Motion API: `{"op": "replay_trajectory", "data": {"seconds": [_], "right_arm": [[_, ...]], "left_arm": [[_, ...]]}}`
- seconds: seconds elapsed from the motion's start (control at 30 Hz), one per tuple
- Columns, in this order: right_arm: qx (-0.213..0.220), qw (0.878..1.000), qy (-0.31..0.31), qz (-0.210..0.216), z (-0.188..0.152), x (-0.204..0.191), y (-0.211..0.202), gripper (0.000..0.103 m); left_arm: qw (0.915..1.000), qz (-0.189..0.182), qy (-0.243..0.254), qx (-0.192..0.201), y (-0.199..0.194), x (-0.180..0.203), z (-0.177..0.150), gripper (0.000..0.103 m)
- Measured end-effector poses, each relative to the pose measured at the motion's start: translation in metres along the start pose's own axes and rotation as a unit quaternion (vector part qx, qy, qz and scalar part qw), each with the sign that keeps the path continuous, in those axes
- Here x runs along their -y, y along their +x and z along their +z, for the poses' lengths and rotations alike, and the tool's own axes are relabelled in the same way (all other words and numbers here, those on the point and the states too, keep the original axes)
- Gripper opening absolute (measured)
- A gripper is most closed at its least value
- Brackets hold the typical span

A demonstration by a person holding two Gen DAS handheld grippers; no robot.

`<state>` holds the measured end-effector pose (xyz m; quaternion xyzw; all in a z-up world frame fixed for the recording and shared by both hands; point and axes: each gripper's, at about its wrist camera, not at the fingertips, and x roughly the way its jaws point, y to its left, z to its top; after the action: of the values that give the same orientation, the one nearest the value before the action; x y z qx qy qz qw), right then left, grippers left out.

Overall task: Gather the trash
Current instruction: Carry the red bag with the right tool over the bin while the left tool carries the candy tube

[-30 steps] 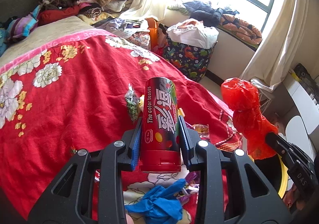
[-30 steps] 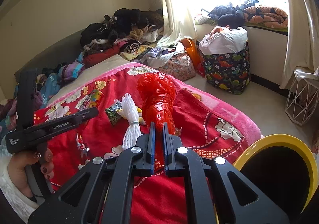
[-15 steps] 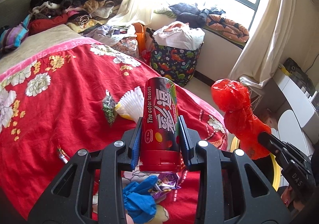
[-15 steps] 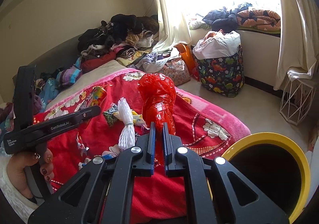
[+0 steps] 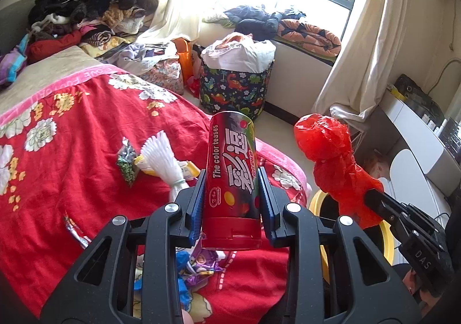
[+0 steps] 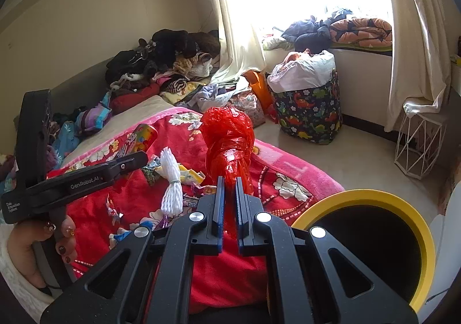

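Left gripper (image 5: 232, 203): clamping the tall dark-red cylindrical candy tube with the red plastic cap (image 5: 232, 180), blue pads pressing on both of its sides.
Tube axis: standing along the fingers, cap end nearest the camera, open-looking far end pointing out over the red floral bedspread (image 5: 72, 156).
Right gripper (image 6: 229, 208): squeezing the neck of the crumpled red plastic bag tied into a knot (image 6: 227, 136), jaws nearly meeting on the thin film.
Bag axis: rising upright from the jaws, bulk above the pads.
Bin position: the round black bin with the yellow rim (image 6: 366, 240) is sitting low and to the right of the right gripper, off the edge of the bed (mouth facing up, nothing covering it).
Nearer hand: the right one, judging by the right wrist view; the left is showing only a sliver of yellow rim beyond its right finger.
Left behind on the bed: white foam fruit net (image 6: 173, 182), small wrappers, blue glove scrap.
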<state>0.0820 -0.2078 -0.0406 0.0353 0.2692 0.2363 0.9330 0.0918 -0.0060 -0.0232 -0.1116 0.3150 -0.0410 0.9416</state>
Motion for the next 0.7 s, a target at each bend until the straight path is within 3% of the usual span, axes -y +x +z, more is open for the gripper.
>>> {"op": "replay_trajectory", "data": {"seconds": [0.7], "right_arm": [[0.006, 0.999, 0.036, -0.041, -0.017, 0.033, -0.025, 0.007]], "left_arm": [[0.9987, -0.040, 0.029, -0.009, 0.008, 0.043, -0.005, 0.026]]}}
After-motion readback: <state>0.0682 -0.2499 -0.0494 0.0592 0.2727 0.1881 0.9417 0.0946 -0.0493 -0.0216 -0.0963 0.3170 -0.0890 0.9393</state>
